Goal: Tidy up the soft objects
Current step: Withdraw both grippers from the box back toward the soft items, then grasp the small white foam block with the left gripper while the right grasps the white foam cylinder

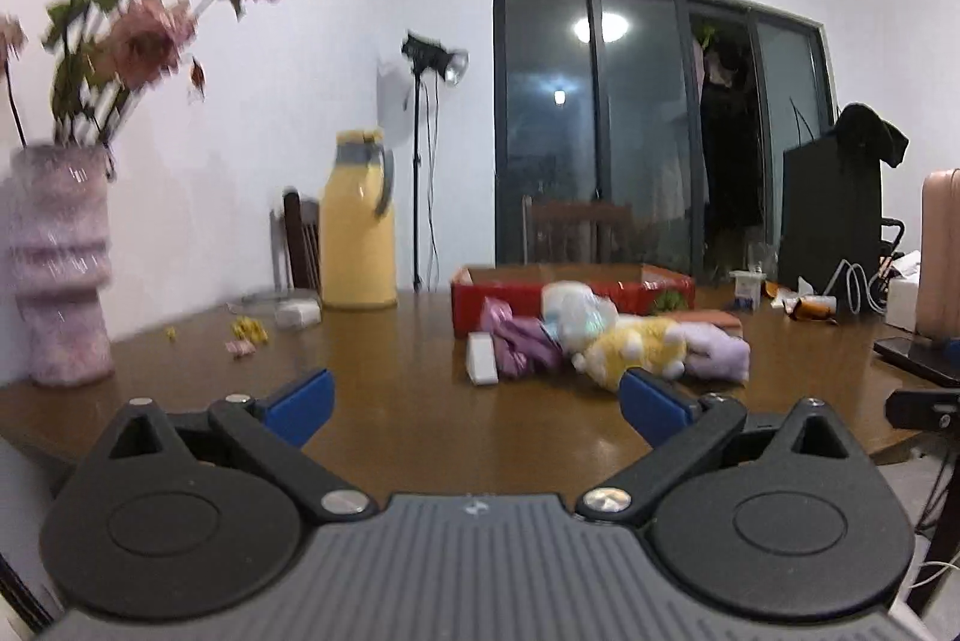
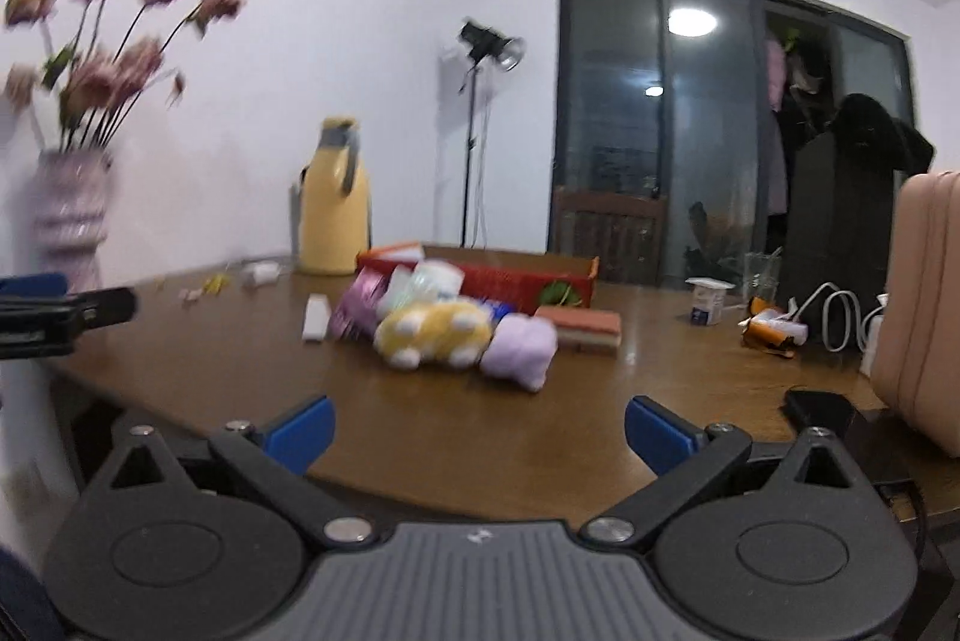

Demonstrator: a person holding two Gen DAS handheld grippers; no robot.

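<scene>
Ahead, fuzzy rounded yellow plush

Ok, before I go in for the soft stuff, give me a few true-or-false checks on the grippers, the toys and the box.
1. Both grippers, left gripper and right gripper, are open and hold nothing. True.
2. The yellow plush toy is already inside the red box. False: it lies on the table in front of the box.
3. A purple soft bundle lies right next to the yellow plush toy. True.
4. The yellow jug lies tipped over. False: it stands upright near the wall.
5. The right gripper is touching the purple soft bundle. False: bare table lies between them.
</scene>
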